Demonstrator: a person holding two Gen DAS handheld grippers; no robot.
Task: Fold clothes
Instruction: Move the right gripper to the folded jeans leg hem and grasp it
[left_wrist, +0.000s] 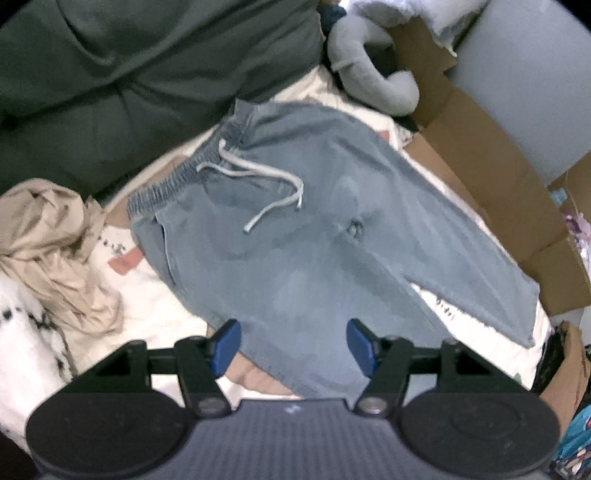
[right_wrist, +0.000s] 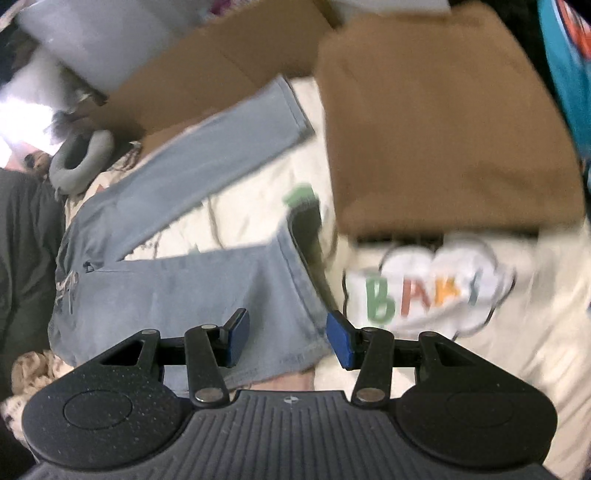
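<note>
Trousers (left_wrist: 295, 236) lie flat, legs running toward 4 o'clock; both grippers (left_wrist: 293, 345) (right_wrist: 287, 339) hover above hems, jaws wide, empty.

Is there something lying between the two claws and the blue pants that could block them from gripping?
Nothing visible blocks them. The left claw and the right claw are both open right over the blue pants, with only pant fabric between their pads.

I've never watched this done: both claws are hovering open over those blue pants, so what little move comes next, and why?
Probably close the right gripper on the near leg's hem. The blue sweatpants lie flat with legs spread apart, and that hem sits between its open fingers; the left gripper is open too, holding nothing, so no fold has begun.
</note>
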